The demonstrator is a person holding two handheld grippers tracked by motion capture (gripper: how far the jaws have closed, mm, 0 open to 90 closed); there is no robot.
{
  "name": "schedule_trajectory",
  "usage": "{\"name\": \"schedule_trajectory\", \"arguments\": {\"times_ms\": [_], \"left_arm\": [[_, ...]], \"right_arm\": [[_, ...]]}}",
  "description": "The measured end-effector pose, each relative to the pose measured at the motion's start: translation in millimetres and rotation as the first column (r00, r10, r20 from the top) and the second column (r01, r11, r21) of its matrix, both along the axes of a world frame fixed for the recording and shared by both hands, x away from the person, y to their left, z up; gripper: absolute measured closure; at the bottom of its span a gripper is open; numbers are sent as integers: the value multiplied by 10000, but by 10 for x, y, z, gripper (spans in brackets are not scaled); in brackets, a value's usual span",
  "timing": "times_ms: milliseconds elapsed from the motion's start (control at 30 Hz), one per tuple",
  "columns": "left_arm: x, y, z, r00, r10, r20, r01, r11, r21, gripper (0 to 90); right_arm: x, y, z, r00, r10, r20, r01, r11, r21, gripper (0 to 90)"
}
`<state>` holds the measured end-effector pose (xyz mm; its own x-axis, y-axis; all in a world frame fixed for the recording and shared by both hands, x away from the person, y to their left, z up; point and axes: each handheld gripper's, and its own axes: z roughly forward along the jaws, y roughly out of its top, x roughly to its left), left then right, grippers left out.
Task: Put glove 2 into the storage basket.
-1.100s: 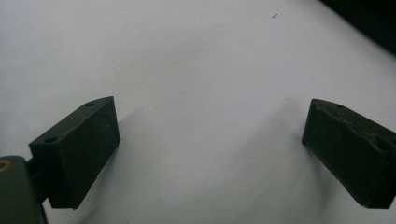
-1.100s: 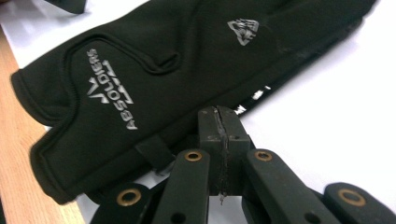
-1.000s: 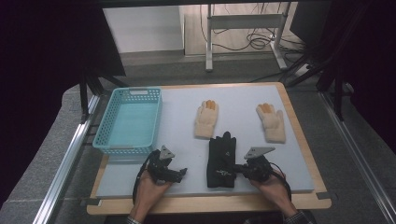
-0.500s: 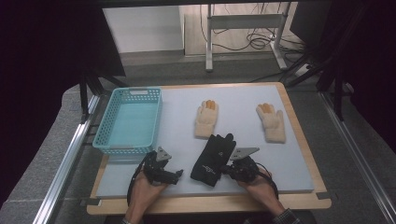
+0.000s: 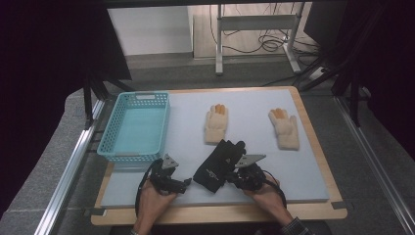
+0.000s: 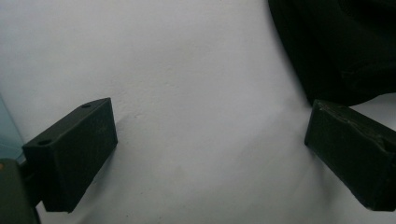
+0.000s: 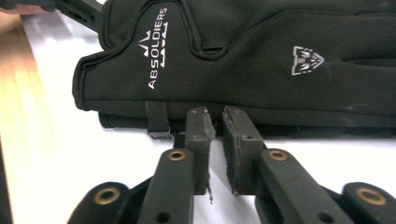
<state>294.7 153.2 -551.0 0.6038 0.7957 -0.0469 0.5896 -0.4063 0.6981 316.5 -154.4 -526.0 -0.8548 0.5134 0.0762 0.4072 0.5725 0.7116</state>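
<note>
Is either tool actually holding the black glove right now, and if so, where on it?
Nothing is held. The right tool sits at the black glove edge near the cuff, jaws just opening, slightly apart, empty. The left tool is wide open over bare mat.

You get a bright, evenly lit mat (image 5: pixel 176 147) against dark surroundings; the left gripper view is soft, with blurred jaws, and the black glove (image 7: pixel 243 60) stays sharp.
</note>
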Motion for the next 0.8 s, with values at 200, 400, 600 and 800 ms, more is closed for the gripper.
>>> {"name": "schedule_trajectory", "arguments": {"times_ms": [200,400,600,800], "left_arm": [[0,2,-1,10000,-6,-3,6,10000,-1,24],[0,2,-1,10000,-5,-5,5,10000,-5,24],[-1,1,-2,10000,-3,1,3,10000,-7,24],[-1,2,-2,10000,-4,-4,4,10000,-11,24]], "right_arm": [[53,-266,93,9944,-853,628,852,9964,40,636],[144,-605,119,9712,-2055,1210,2083,9780,-110,476],[230,-893,63,9372,-3090,1617,3167,9482,-237,319],[309,-1018,-44,9254,-3507,1438,3595,9323,-400,249]]}}
